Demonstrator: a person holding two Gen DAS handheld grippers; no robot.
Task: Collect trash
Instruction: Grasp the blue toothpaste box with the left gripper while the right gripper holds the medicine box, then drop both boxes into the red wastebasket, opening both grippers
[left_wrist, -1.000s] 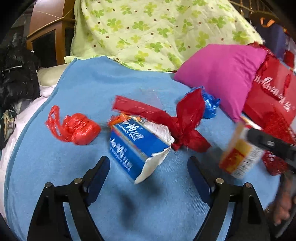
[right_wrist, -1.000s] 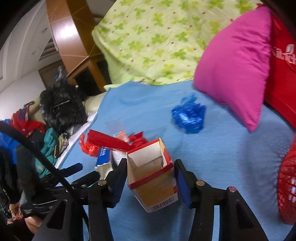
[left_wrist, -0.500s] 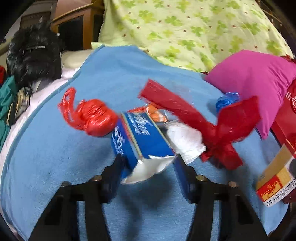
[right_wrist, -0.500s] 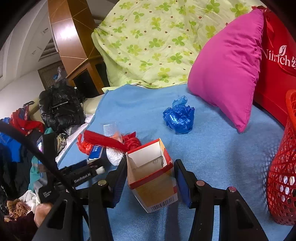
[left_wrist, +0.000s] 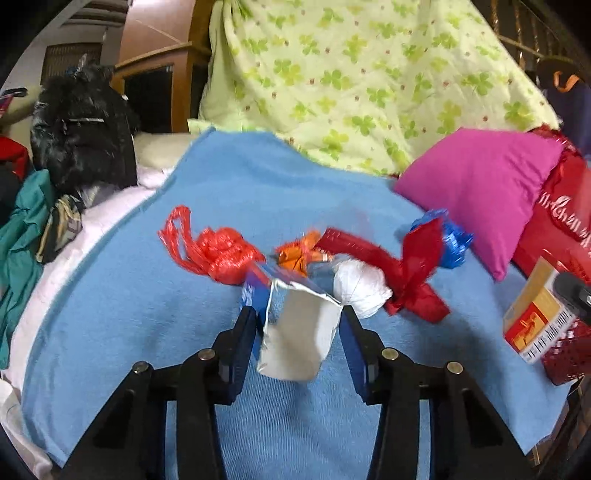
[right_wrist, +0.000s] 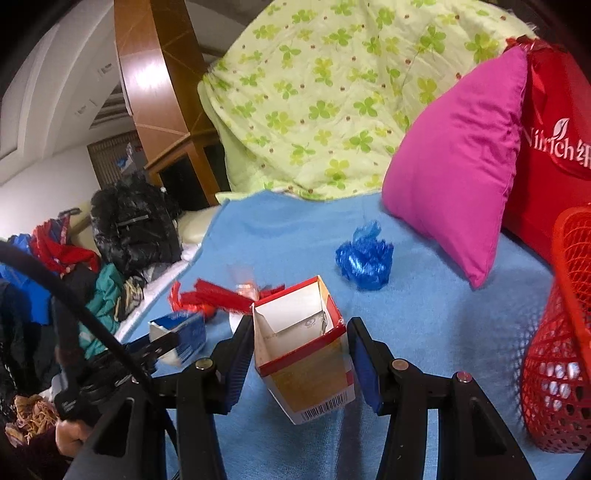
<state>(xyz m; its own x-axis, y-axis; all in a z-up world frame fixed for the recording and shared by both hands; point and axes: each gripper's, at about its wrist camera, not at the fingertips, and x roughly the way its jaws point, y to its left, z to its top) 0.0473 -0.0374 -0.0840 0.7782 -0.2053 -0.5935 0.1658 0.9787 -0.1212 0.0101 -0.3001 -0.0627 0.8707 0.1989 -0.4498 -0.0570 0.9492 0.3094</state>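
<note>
Your left tongs (left_wrist: 298, 328) are closing on the blue carton (left_wrist: 295, 332), pads already at its sides; squeeze gently so it doesn't crumple and slip. Your right tongs (right_wrist: 301, 349) sit clamped on the red carton (right_wrist: 304, 347). Carry both to the red basket (right_wrist: 565, 332) at your right, clear of the pillow (right_wrist: 454, 162).

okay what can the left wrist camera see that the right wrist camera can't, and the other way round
Only the left wrist view shows the white crumpled paper ball and the orange wrapper behind the blue-and-white carton.

Only the right wrist view shows the inside of the open red-rimmed cardboard box and the red mesh basket's tall wall.

Both show the blue blanket, the magenta pillow, the crumpled blue plastic bag, and the blue-and-white carton between the left gripper's closing jaws.
</note>
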